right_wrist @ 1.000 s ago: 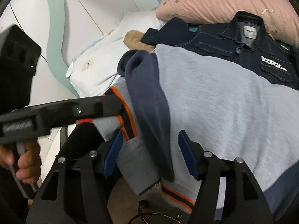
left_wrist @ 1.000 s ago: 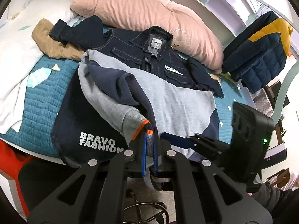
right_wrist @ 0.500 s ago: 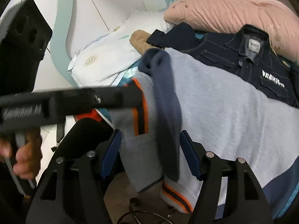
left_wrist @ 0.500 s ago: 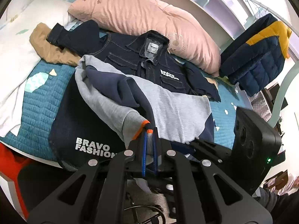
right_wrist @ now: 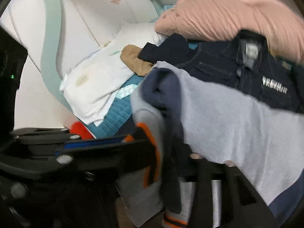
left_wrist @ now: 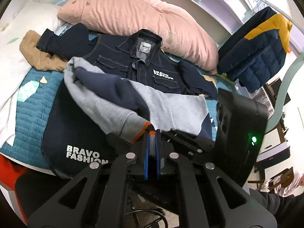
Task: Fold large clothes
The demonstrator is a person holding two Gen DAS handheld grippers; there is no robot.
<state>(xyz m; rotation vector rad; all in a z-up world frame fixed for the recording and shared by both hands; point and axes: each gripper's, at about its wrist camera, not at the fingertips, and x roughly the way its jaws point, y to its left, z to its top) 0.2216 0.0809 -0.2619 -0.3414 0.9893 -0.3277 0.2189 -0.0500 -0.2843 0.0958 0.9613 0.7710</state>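
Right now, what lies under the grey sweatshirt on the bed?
Under the grey sweatshirt lies a dark garment printed BRAVO FASHION, and behind it the denim jacket's lower part. How far either runs beneath is covered.

A pink duvet (left_wrist: 144, 19) lay at twelve o'clock across the bed's far side. A tan garment (left_wrist: 36, 57) sat at ten o'clock on white bedding (left_wrist: 11, 43). At two o'clock hung a navy-and-yellow puffer jacket (left_wrist: 254, 51). A teal quilt (left_wrist: 28, 110) showed at nine.

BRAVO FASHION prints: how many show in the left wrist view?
2: one on the denim jacket's chest, one on the dark garment at the bed's near edge. Others may be hidden under the gray sweatshirt.
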